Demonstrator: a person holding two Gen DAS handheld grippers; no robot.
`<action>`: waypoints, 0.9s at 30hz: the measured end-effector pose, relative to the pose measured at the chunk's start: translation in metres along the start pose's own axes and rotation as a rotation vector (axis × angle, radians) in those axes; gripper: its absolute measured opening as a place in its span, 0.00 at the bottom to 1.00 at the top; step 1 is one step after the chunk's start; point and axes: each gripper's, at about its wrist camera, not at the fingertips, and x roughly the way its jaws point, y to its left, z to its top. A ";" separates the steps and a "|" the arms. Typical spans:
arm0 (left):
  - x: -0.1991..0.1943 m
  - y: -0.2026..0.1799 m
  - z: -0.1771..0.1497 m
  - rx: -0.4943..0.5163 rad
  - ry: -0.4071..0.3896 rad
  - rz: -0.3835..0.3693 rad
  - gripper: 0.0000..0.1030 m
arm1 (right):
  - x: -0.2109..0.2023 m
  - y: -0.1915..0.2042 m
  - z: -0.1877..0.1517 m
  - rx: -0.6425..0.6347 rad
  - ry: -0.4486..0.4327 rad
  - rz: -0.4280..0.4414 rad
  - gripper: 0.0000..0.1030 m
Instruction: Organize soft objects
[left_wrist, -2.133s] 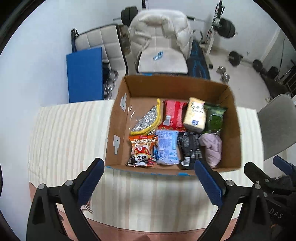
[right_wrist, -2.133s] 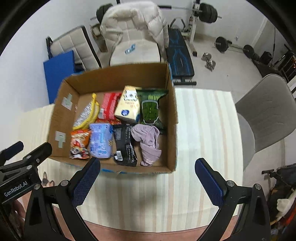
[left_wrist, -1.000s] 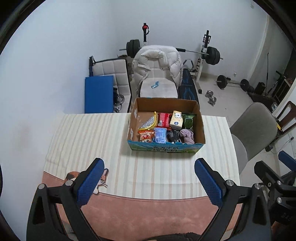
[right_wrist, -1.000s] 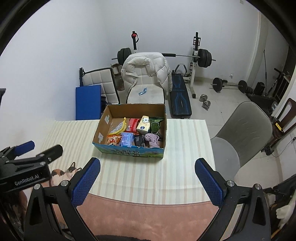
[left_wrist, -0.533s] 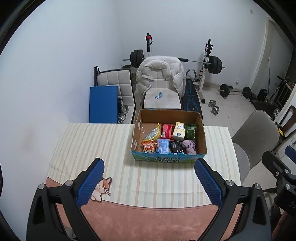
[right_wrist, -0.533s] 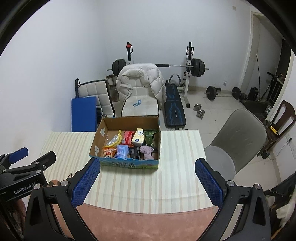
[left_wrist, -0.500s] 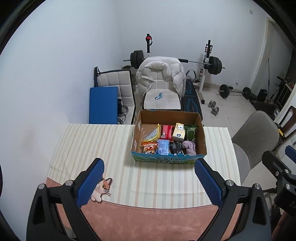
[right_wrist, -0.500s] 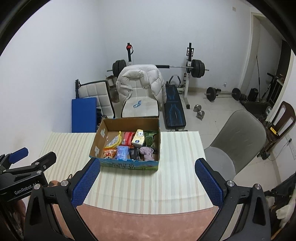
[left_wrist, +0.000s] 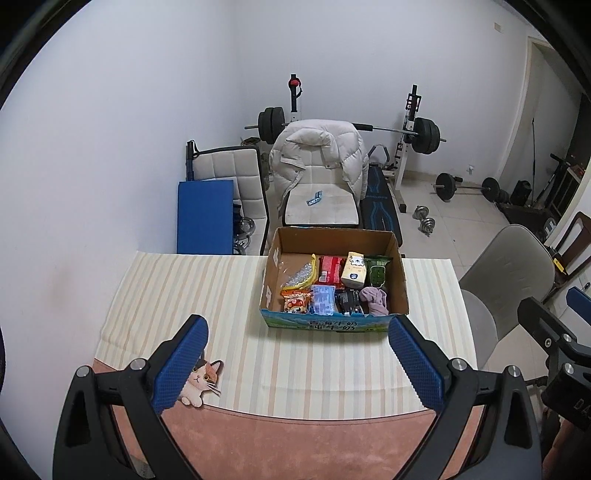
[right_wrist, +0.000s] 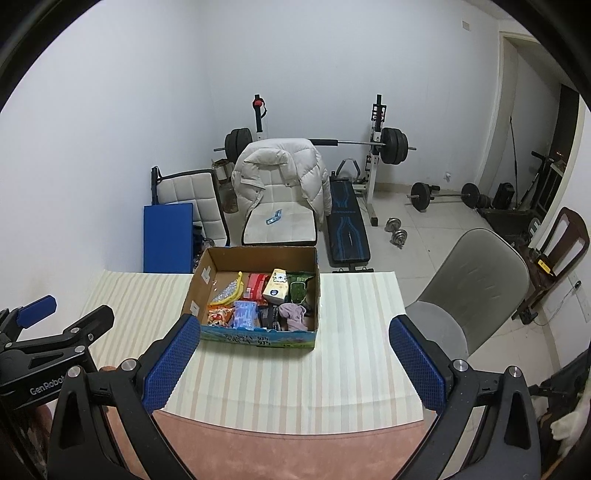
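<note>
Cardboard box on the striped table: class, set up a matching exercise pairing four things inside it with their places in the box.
Things:
1. purple cloth
2. red-and-orange snack bag
3. green packet
4. silver pouch with yellow edge

Places in the cardboard box:
A. far left
B. near right corner
C. far right
D. near left corner

Pairs: 1-B, 2-D, 3-C, 4-A

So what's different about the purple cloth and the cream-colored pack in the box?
The purple cloth is crumpled and floppy, while the cream pack keeps a neat blocky shape. The cloth is plain, but the pack has a printed face and a blue mark. The cloth lies in the near right corner of the cardboard box; the pack sits further back, between a red packet and a green packet. Both are inside the box.
</note>
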 end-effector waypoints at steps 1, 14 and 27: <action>0.001 -0.001 0.000 0.003 0.001 -0.001 0.97 | -0.001 -0.001 0.000 0.001 0.001 -0.002 1.00; 0.001 -0.001 0.002 0.008 -0.001 0.000 0.97 | -0.008 -0.003 0.000 0.007 -0.007 -0.017 1.00; 0.002 0.002 0.003 0.009 -0.002 -0.005 0.97 | -0.013 -0.003 0.006 -0.003 -0.006 -0.022 1.00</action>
